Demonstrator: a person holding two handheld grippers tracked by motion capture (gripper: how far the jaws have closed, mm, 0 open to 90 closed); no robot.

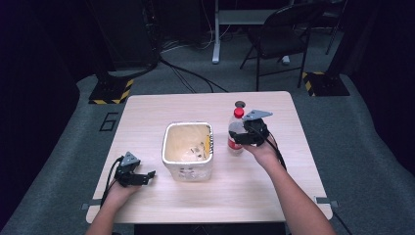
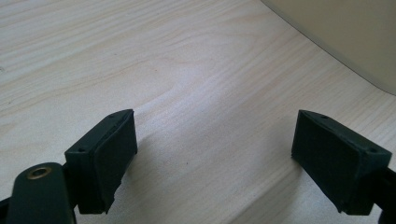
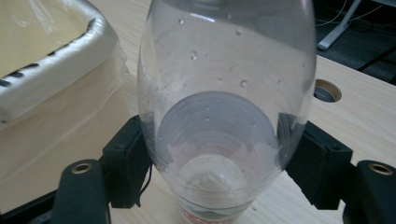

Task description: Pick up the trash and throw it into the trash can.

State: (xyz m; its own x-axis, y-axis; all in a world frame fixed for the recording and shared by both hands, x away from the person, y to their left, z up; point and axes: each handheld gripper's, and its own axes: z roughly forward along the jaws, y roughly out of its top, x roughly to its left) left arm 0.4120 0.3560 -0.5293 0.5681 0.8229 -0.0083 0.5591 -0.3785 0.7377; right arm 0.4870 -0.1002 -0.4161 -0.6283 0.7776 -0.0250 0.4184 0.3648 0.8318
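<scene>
Bottle: my right gripper (image 1: 243, 137) clamps the clear bottle (image 1: 235, 131) low on its body; in the right gripper view the pads (image 3: 128, 161) press both sides of the bottle (image 3: 224, 93).
Bottle axis: upright, red cap (image 1: 238, 112) on top, base at or just above the table (image 1: 274, 171); I cannot tell which.
Bin bearing: the bin (image 1: 188, 149) lies at 9 o'clock from the bottle, just beside it, mouth open upward; its rim (image 3: 56, 74) shows left of the bottle in the right gripper view.
Nearer hand: the right, already holding; the left is well apart at the bin's 8 o'clock.
Left gripper (image 1: 142, 177): jaws wide apart and empty, low over bare wood (image 2: 201, 93), the bin wall (image 2: 345, 37) at its 1 o'clock.
Next move, as I judge: lift above the rim, carry toward 9 o'clock, tip in.
Room: free air above the bin; grommet hole (image 1: 240, 104) at the bottle's 12 o'clock, table edge well off at 3 o'clock.
Risk: clipping the rim if I lift too little.
</scene>
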